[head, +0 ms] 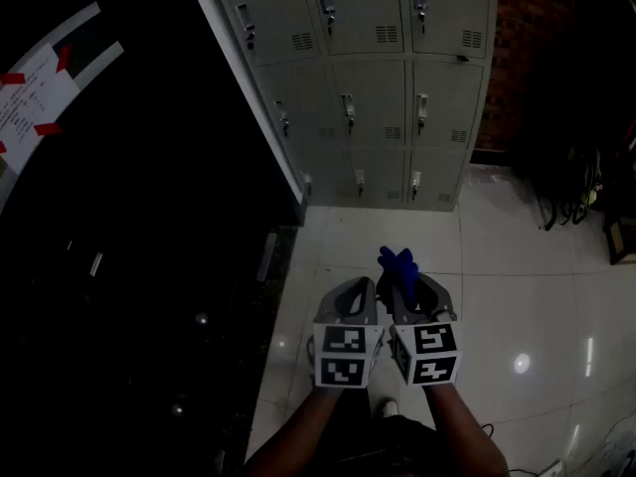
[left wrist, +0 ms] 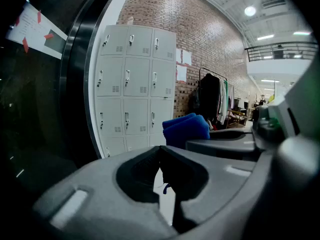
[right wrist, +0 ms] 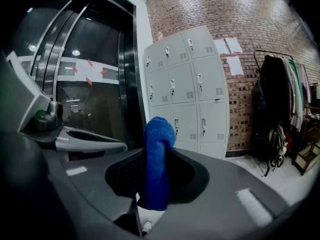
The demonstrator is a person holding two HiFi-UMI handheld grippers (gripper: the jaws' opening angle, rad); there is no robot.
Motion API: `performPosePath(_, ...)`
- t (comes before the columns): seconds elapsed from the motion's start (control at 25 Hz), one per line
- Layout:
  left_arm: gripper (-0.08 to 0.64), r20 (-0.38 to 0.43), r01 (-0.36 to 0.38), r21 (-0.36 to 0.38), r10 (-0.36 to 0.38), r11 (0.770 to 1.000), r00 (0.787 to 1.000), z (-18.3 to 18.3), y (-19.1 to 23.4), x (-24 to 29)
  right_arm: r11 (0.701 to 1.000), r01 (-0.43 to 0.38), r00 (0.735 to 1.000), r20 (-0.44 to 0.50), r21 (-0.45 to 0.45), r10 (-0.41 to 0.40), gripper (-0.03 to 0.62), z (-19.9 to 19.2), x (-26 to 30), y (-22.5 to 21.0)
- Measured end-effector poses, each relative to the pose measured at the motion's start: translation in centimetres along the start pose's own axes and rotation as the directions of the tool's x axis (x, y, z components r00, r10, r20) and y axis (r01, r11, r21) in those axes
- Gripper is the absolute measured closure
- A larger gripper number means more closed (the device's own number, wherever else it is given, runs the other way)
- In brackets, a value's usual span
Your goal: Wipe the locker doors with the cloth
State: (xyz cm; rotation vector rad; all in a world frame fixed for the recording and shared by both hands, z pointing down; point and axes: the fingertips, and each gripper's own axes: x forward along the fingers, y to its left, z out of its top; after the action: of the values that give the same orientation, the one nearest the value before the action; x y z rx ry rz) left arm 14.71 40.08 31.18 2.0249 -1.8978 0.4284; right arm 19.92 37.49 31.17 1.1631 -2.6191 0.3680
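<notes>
Nearest, at the bottom of the head view, two forearms (head: 318,427) behind a pair of grippers held side by side and close together. Left gripper (head: 364,288) (left wrist: 160,150): jaws closed tip to tip, nothing between them. Right gripper (head: 407,288) (right wrist: 156,151): jaws clamped on a blue cloth (head: 397,264) (right wrist: 157,159), pinched upright, top end flopped over above the jaws, bottom end hanging below them. Same cloth (left wrist: 186,129) seen from the left gripper view as a folded blue bulge just past the neighbouring gripper. Further out, glossy white floor (head: 497,296) with lamp glare. Beyond that, a bank of grey lockers (head: 378,87) (left wrist: 132,89) (right wrist: 190,89), three columns wide, doors shut, each with a handle and a small vent; well apart from the cloth. Left of the lockers, dark glass panelling (head: 119,217) with a sheet of paper (head: 40,87) stuck on with red tape. Right of the lockers, a brick wall (left wrist: 200,39) (right wrist: 240,19) with papers (right wrist: 230,54) pinned up, and a rack of hanging clothes (left wrist: 210,99) (right wrist: 280,109).
</notes>
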Motion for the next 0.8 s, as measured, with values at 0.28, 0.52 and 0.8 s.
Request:
performPosePath(0.28, 0.557, 0.014, 0.016, -0.001, -0.016, 1.0, 1.0, 3.7, 7.4, 6.7, 1.0, 0.003, 1.0, 0.01, -0.022, -0.002, 0.508, 3.4, 9.8, 0.6)
performPosePath(0.52, 0.557, 0.008, 0.055, -0.016, -0.055, 0.998, 0.998, 7.2, 13.7, 12.3, 0.999, 0.038, 0.999, -0.007, -0.027, -0.038, 0.508, 6.7, 17.9, 0.8)
performPosePath(0.8, 0.557, 0.032, 0.097, -0.013, -0.097, 0.995, 0.995, 10.6, 19.6, 16.8, 0.997, 0.067, 0.998, 0.009, -0.045, -0.067, 0.508, 10.4, 25.8, 1.7)
